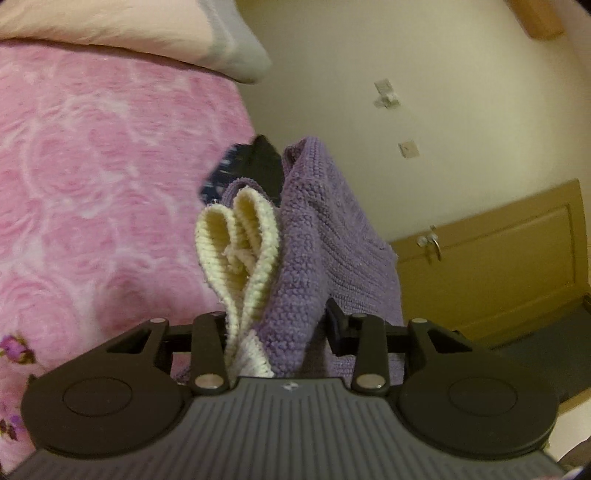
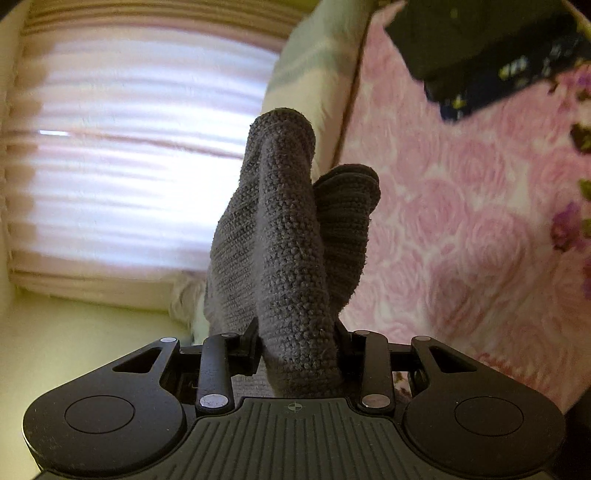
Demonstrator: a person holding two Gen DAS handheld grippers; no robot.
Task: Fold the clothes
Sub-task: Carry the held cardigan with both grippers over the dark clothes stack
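A purple knit sweater (image 1: 314, 236) with a cream ribbed edge (image 1: 240, 236) is bunched between the jaws of my left gripper (image 1: 277, 325), which is shut on it and holds it up above the bed. In the right wrist view the same knit (image 2: 288, 240) looks grey against the bright window. My right gripper (image 2: 297, 350) is shut on a thick fold of it, which stands up past the jaws. The fingertips of both grippers are hidden by the fabric.
A pink rose-patterned blanket (image 1: 92, 184) covers the bed, with a pale pillow (image 1: 147, 29) at its head. A dark folded garment (image 2: 491, 48) lies on the blanket. A cream wall, a wooden door (image 1: 498, 266) and a curtained window (image 2: 140, 155) surround the bed.
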